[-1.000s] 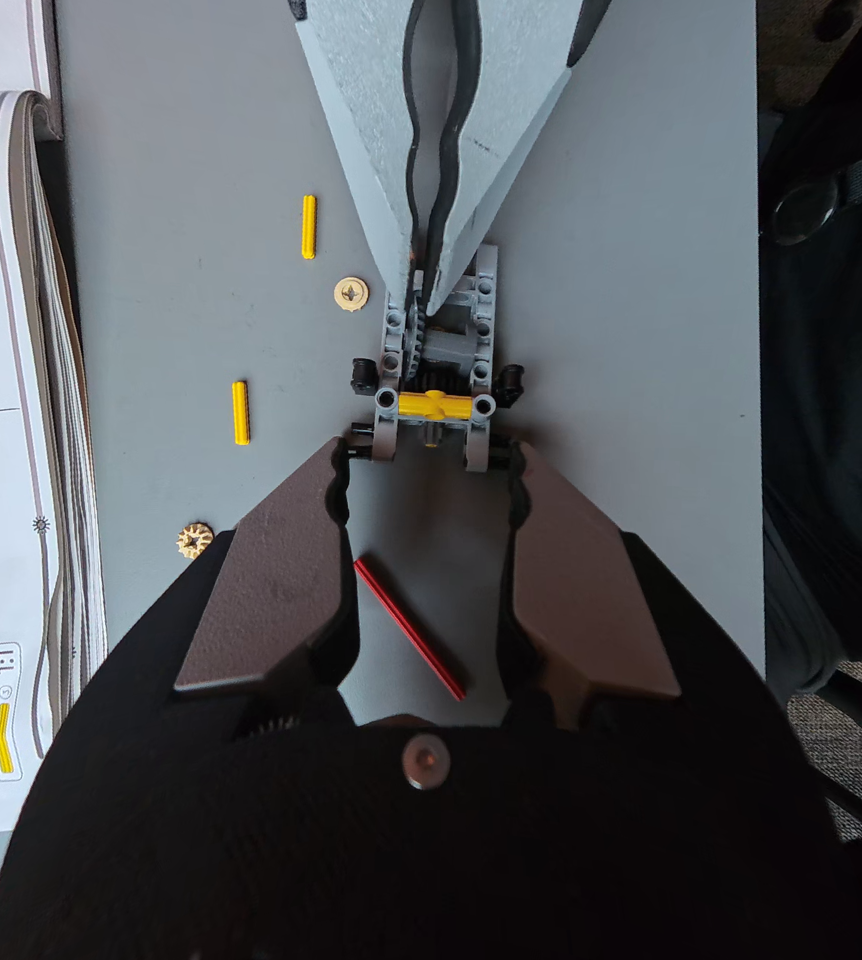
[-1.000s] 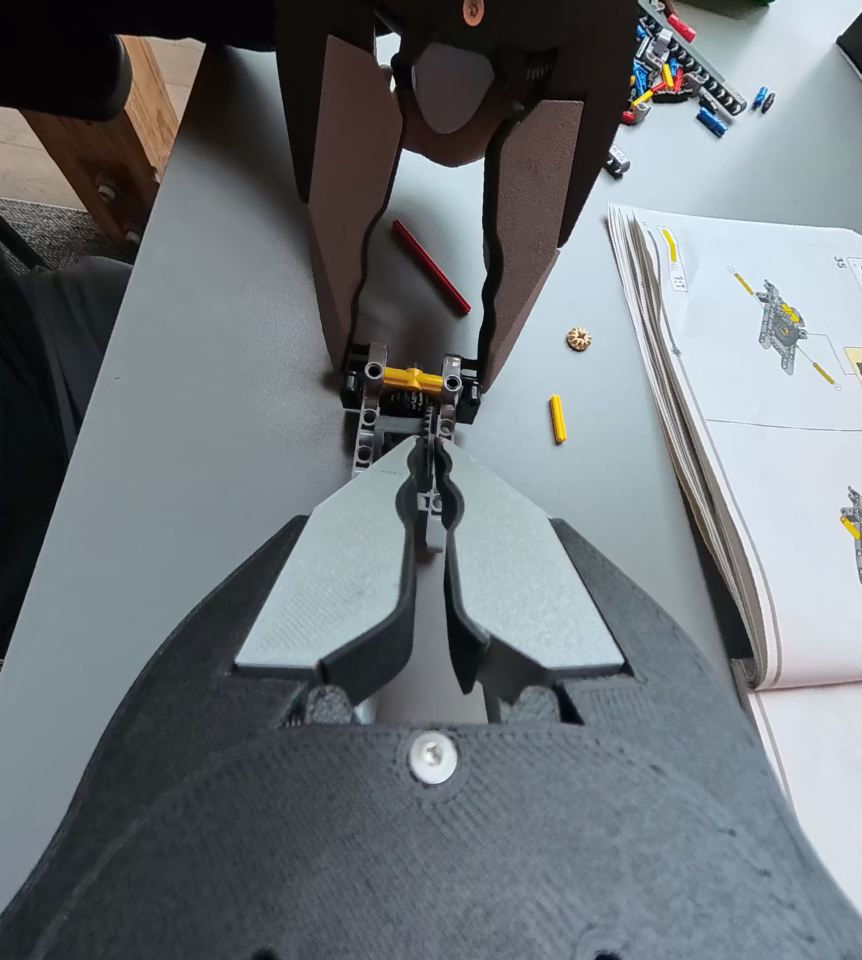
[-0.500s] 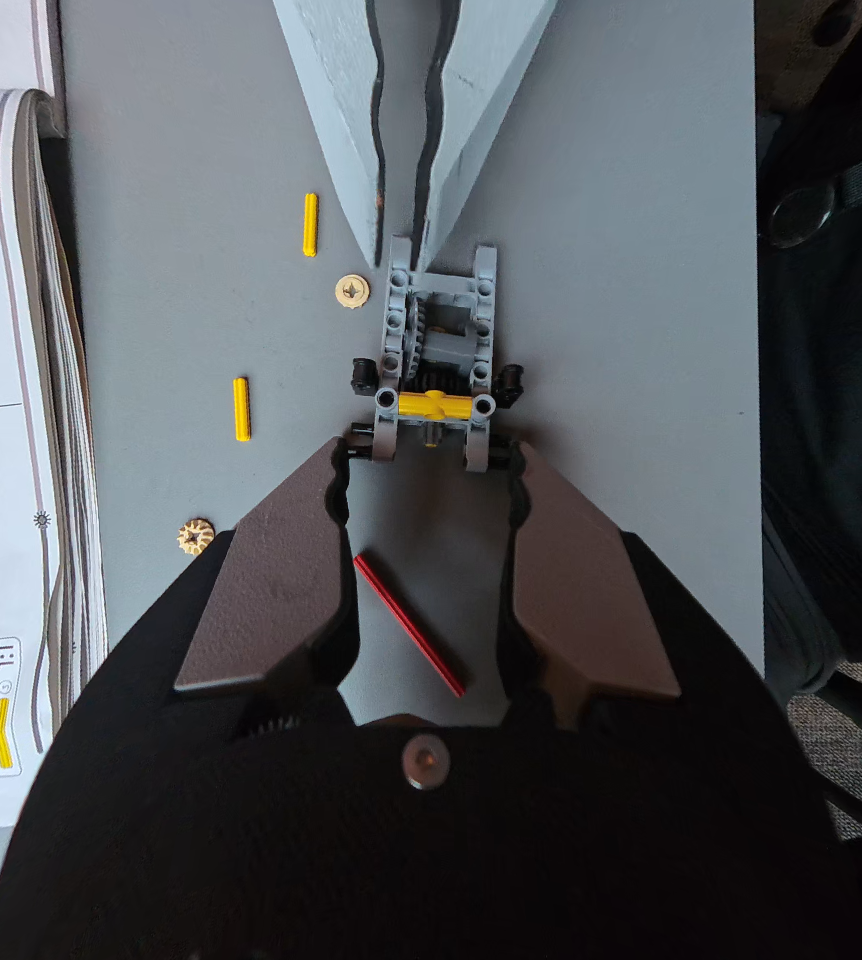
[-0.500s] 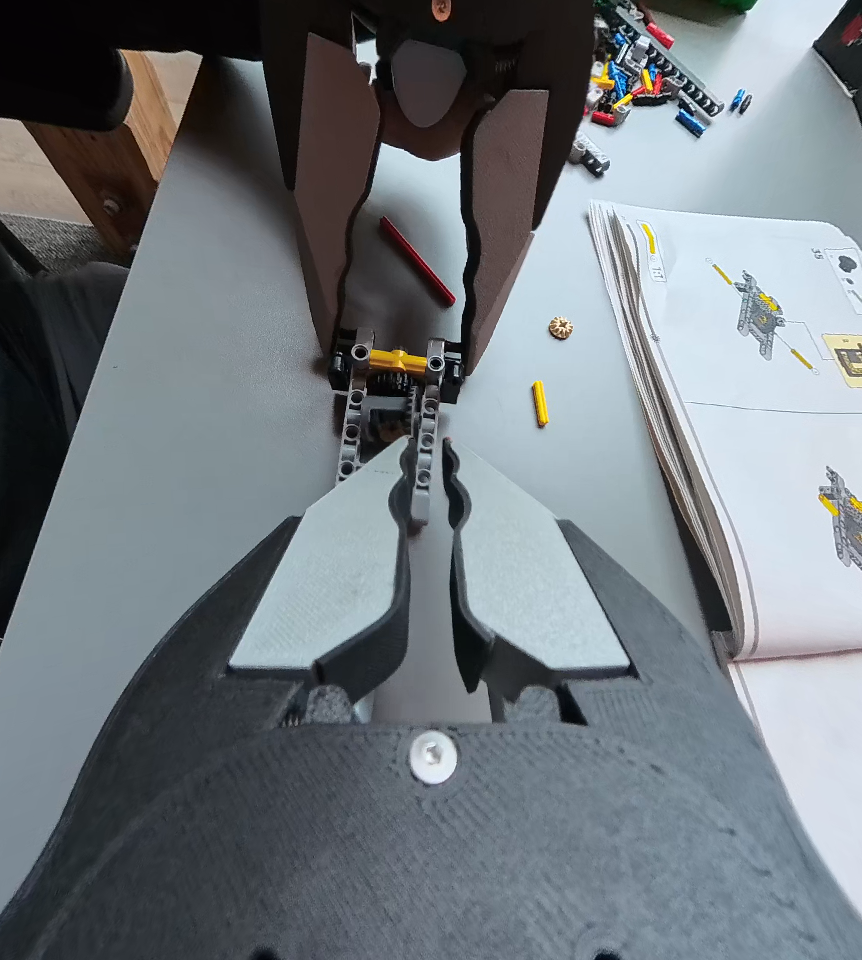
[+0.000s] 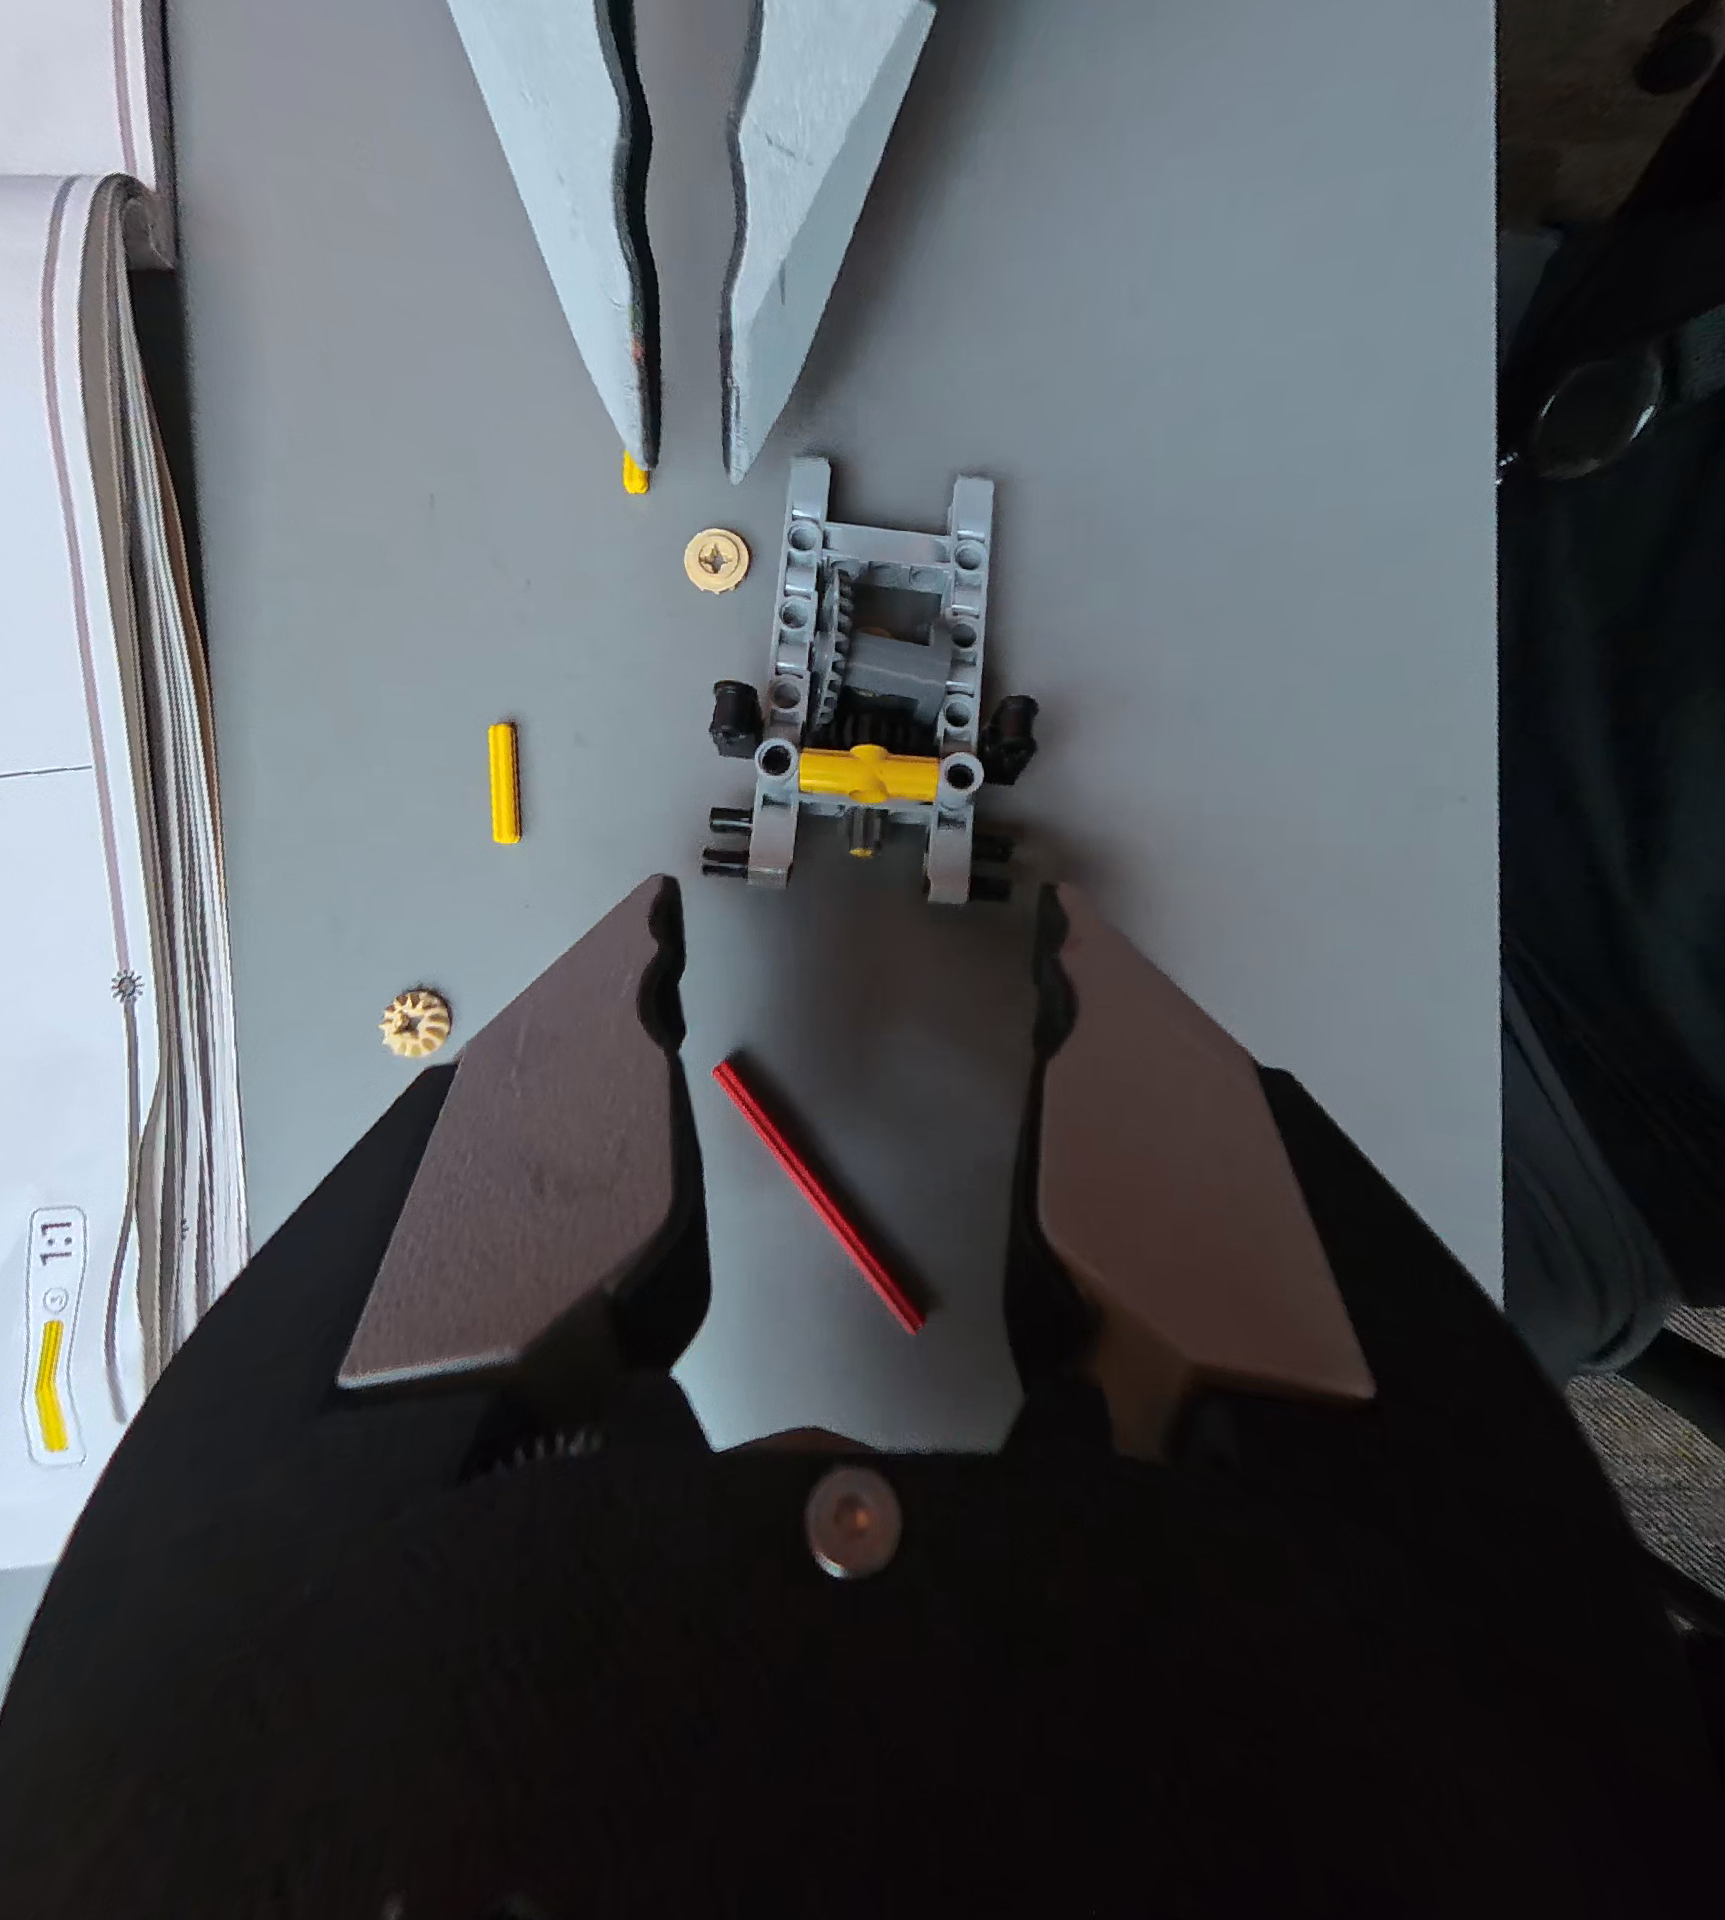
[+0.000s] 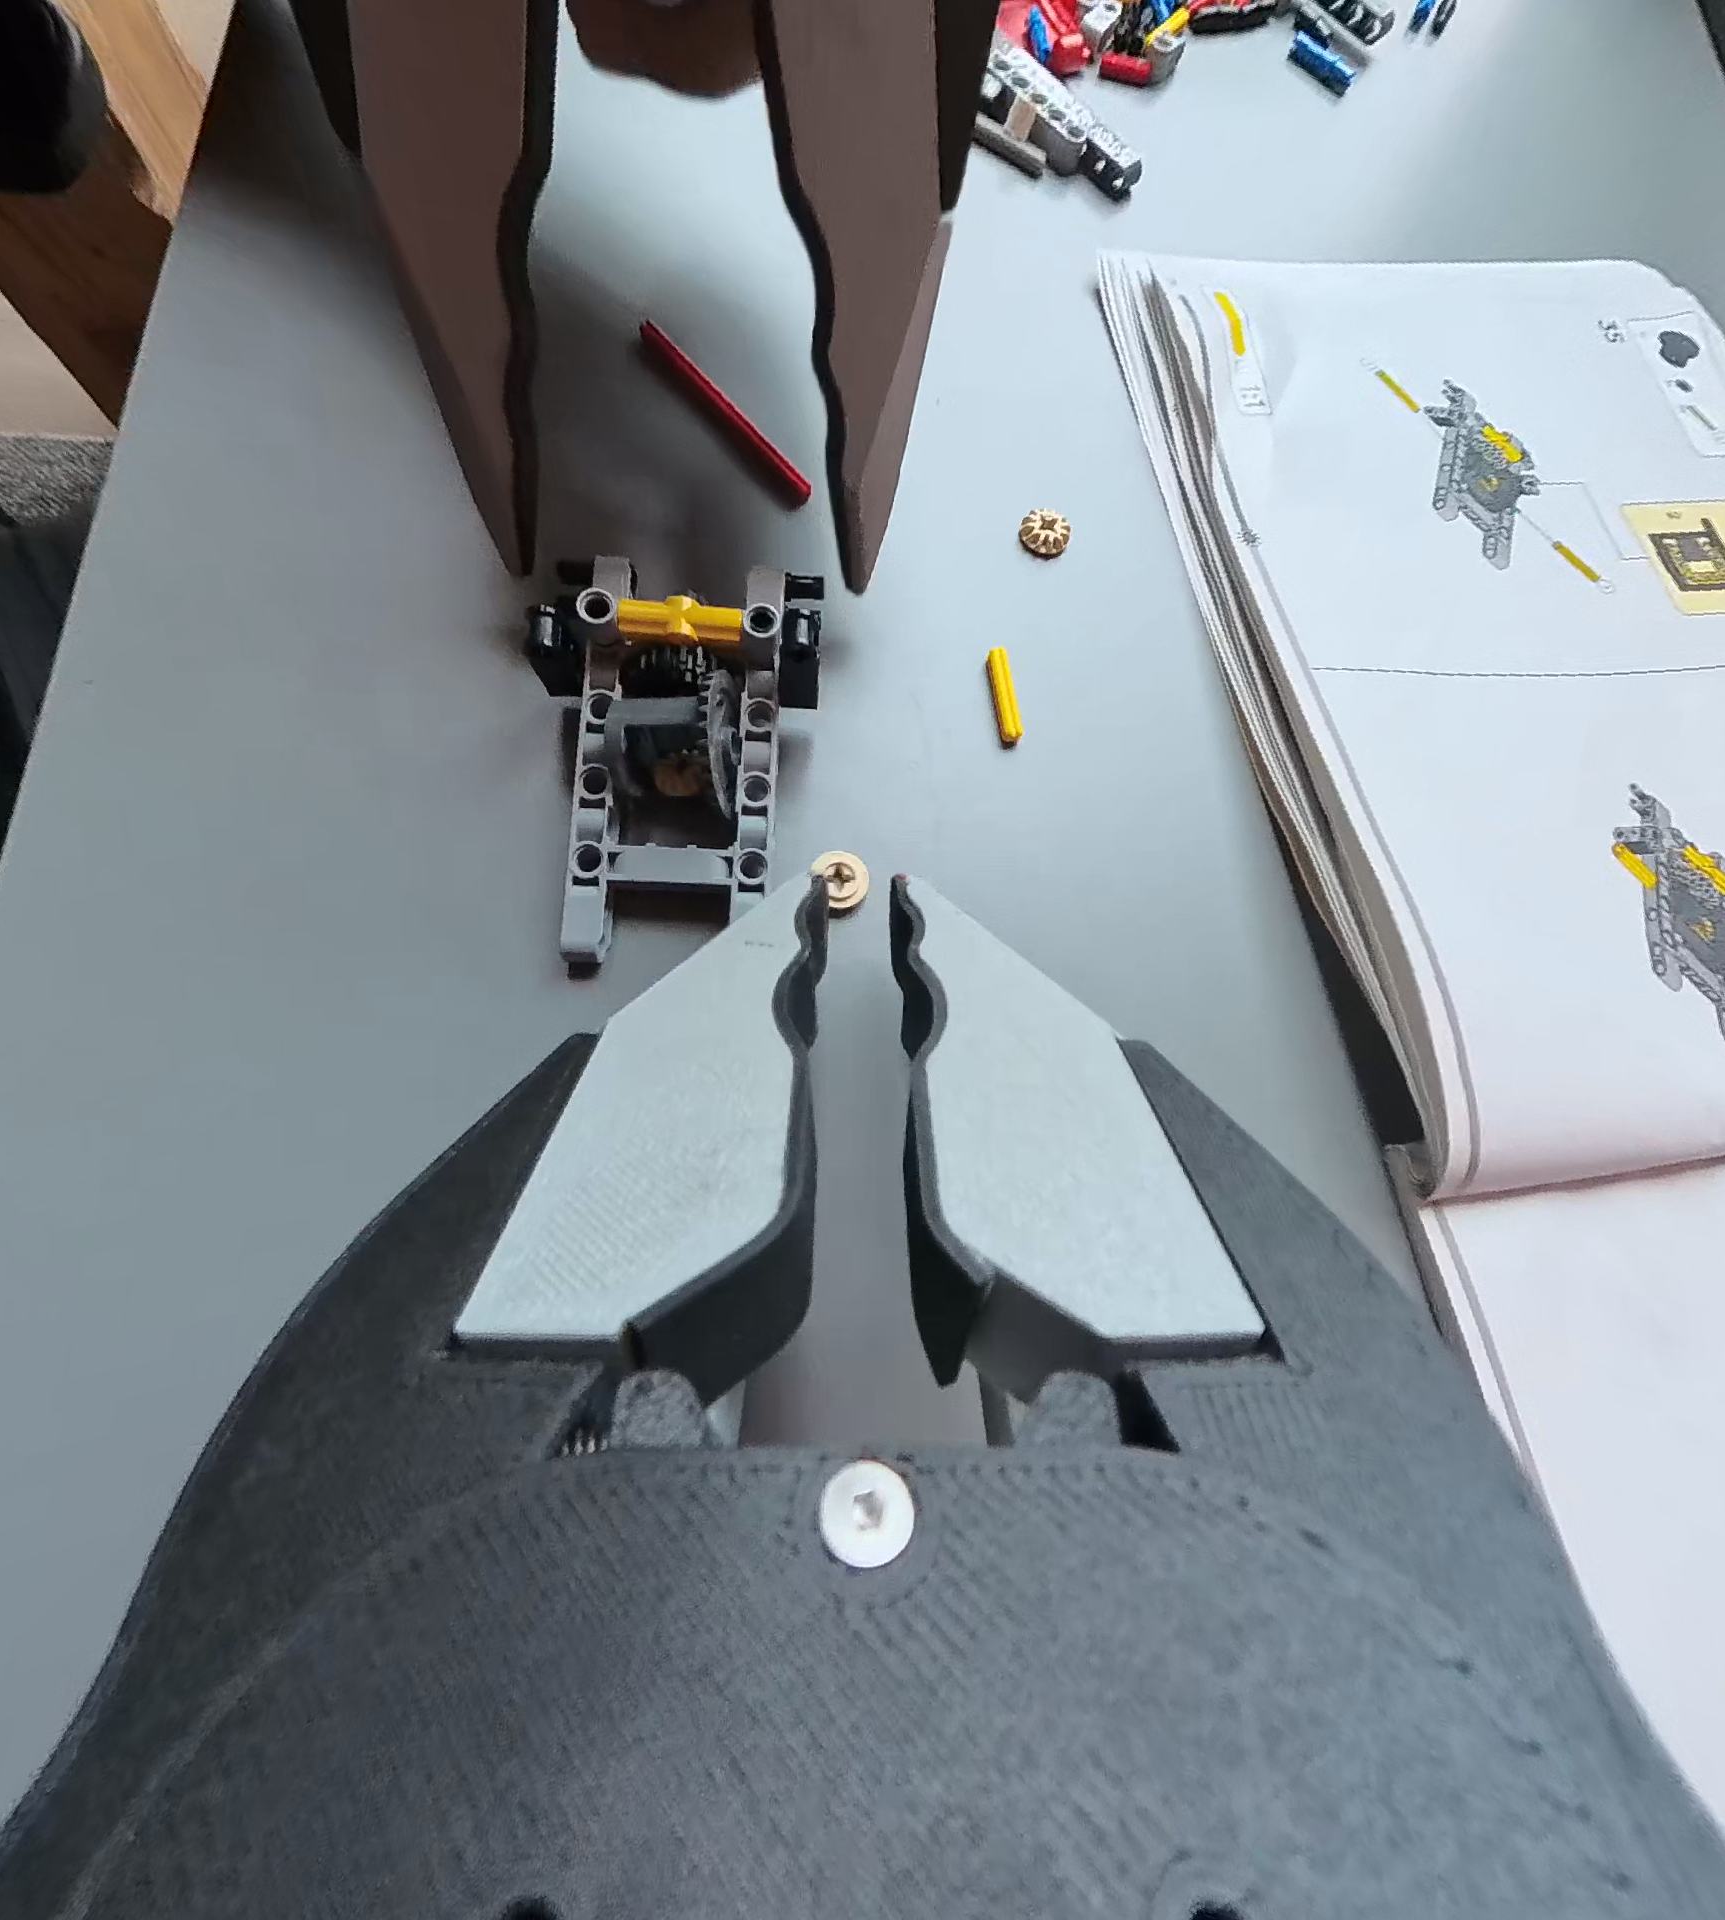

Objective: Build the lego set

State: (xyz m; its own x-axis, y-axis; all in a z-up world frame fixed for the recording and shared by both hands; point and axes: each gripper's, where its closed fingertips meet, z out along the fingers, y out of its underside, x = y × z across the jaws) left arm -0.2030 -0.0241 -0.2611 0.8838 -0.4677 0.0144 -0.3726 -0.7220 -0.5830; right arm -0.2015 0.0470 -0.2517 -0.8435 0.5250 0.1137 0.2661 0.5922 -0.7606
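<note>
A grey, ladder-shaped plastic lego frame (image 5: 873, 691) with a yellow cross-connector lies free on the grey worktop (image 5: 1201, 520), at 12 o'clock from the brown-fingered left hand-held gripper (image 5: 858, 899), whose jaws stand wide apart and empty. The grey-fingered right hand-held gripper (image 6: 856, 883), slightly parted and holding nothing, noses toward a tan round lego disc (image 6: 839, 879). The frame looks light, stiff and slick; pressed joints could pop, so its two side beams seem the safest hold.
</note>
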